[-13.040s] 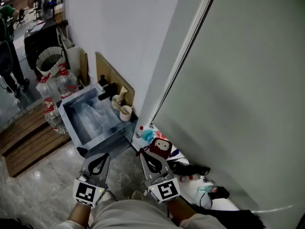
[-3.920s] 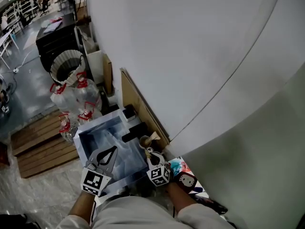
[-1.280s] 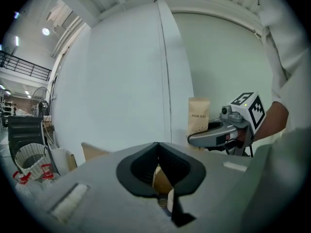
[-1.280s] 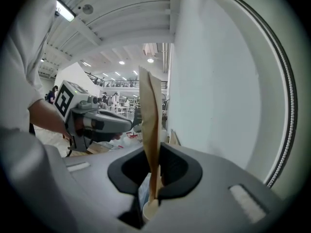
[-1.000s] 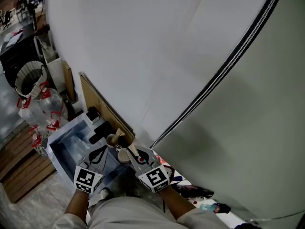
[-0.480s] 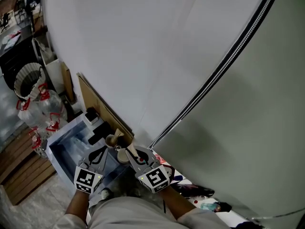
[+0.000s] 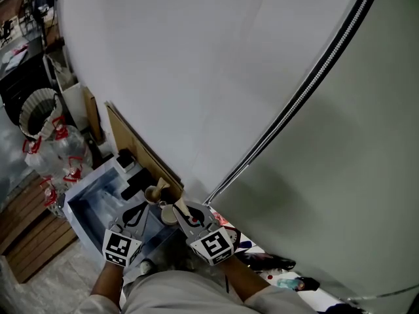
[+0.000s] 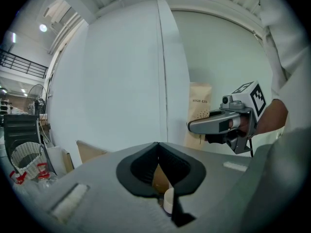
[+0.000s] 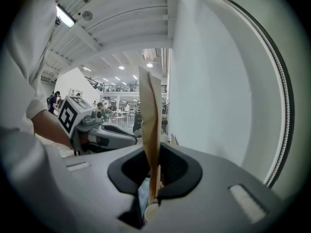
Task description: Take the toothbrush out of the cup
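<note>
The white wall (image 7: pixel 196 77) rose behind the cup (image 7: pixel 169 214). A pale blue basin (image 7: pixel 88 205) lay to the cup's left, and a brown board (image 7: pixel 134 146) leaned on the wall beyond it. The left gripper (image 7: pixel 145 205) hung just left of the cup, its jaws pressed together on nothing. The right gripper (image 7: pixel 184 210) hovered right over the cup, clamped on the toothbrush (image 7: pixel 180 207), a flat tan paper pack standing upright. The pack's foot seemed to sit at the cup's mouth, not yet clear of it.

The lift would probably go best straight up along the pack's length. A firm pinch should keep the thin paper from bending or swinging. The foot should stay off the rim, or the light cup might tip, and the free left gripper could steady the cup if it dragged.

Small dark print near the pack's top looked like "HIGH-EX", though it was too small to be sure of.
</note>
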Motion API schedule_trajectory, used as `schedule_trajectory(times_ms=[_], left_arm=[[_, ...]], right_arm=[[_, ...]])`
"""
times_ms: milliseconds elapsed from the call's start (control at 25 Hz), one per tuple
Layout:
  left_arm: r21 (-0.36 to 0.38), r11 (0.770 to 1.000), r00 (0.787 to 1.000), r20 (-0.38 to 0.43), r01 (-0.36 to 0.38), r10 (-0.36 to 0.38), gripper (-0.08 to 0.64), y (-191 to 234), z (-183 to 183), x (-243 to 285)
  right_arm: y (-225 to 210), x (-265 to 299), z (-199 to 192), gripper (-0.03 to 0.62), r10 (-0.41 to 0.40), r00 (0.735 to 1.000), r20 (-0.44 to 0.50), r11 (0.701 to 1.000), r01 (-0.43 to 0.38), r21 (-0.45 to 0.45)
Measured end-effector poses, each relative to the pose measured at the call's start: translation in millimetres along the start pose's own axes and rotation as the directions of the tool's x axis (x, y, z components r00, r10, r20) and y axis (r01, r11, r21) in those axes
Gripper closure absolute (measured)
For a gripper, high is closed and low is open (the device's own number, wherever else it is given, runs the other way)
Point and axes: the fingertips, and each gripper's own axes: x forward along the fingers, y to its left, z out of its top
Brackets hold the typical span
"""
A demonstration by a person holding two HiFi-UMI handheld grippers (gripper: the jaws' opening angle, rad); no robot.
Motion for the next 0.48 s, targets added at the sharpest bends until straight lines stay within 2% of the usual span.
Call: schedule_trajectory(times_ms=[200,360,480], left_arm=[[0.010,1.000,1.000,-0.015,0.021,-0.021,0.553,-5,-2,4],[0.010,0.999,0.999,-0.022,0.036,-0.036,0.503,-8,-6,7],[-0.006,0.998,0.996,-0.063,0.063,-0.064,0.448,-15,-6,10]], right_arm=[[-4,-3,-3,0.561,-0.010,1.000,-0.003,1.000,0.010,-0.002],[-5,-5,-3,0.561,-0.009,1.000,-0.005,1.000,0.009,0.003],[-6,-6,-2,0.561,-0.009,1.000,0.002,1.000,0.009,0.007]])
